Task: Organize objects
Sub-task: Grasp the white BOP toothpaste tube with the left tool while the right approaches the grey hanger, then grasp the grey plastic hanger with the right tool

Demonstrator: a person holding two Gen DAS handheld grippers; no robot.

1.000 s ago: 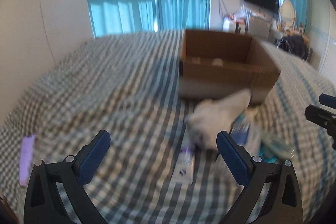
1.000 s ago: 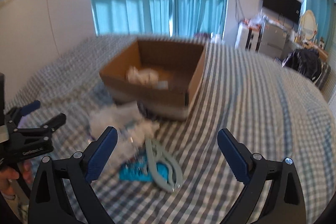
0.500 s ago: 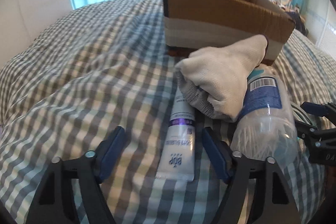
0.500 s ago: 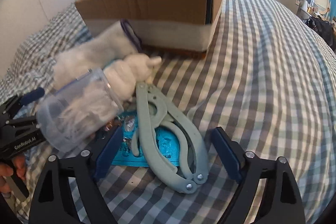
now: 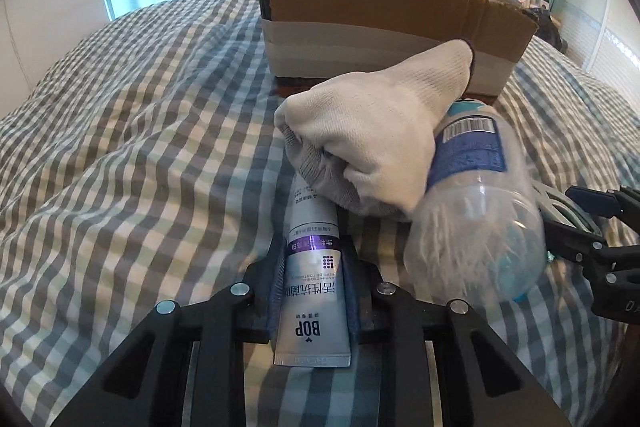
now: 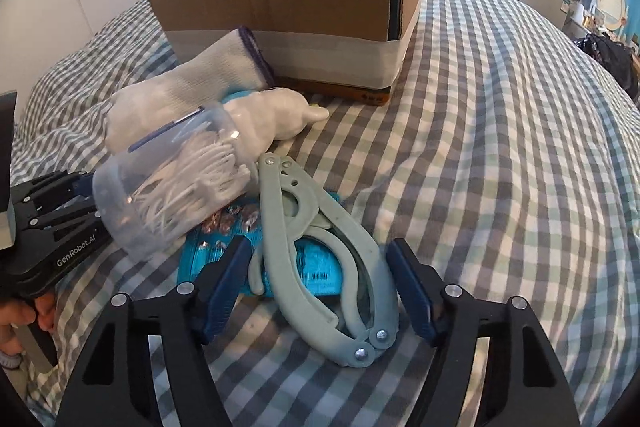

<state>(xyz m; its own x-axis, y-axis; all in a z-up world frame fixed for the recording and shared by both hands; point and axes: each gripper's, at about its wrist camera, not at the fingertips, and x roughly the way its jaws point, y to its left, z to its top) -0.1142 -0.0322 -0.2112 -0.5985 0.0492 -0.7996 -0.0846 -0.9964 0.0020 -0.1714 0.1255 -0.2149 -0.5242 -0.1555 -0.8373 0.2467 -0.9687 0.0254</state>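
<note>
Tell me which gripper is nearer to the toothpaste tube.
Left. The left gripper is shut on the toothpaste tube, pads pressing both its sides. The right gripper sits apart, open around the pale green clamp beyond the cotton swab jar.

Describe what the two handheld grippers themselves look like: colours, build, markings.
Both are matte black plastic frames with cut-out linkage arms and silver round rivets. The left gripper and right gripper each carry dark blue pads on the inner faces of their fingers. The left gripper's side, in the right wrist view, bears white "GenRobot.AI" lettering. No cables show.
</note>
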